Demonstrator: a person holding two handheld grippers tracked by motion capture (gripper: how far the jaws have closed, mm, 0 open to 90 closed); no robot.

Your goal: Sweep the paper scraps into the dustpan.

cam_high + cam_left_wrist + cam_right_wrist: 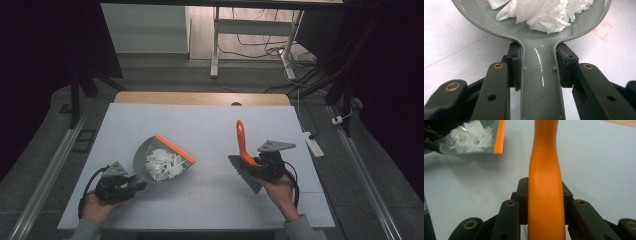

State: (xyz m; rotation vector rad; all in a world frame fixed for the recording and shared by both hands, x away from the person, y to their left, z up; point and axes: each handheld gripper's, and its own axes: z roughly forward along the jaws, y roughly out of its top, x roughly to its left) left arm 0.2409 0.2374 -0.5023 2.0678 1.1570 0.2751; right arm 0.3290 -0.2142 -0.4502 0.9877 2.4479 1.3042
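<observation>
The left claw (131,184) is grasping the grey dustpan (162,160) by its handle; in the left gripper view the two pads (515,65) are pressing on both sides of the grey handle (541,82), just below the place where it is widening into the pan. The dustpan is lying on the white worktop (210,125), on its left half, with the orange lip (175,148) pointing away from the person and to the right. A heap of crumpled white paper scraps (162,164) is sitting inside the pan.

The right claw (254,167) is clenched on the hand brush (245,155), and its orange handle (545,182) is running straight between the two black jaws in the right gripper view. In the high view the handle is standing up and leaning slightly away from the person, while the dark bristles (245,172) are hanging low, close to the worktop; whether they are touching it I cannot tell. The brush is on the right half of the worktop, well apart from the dustpan. Both hands are coming in from the near edge.
</observation>
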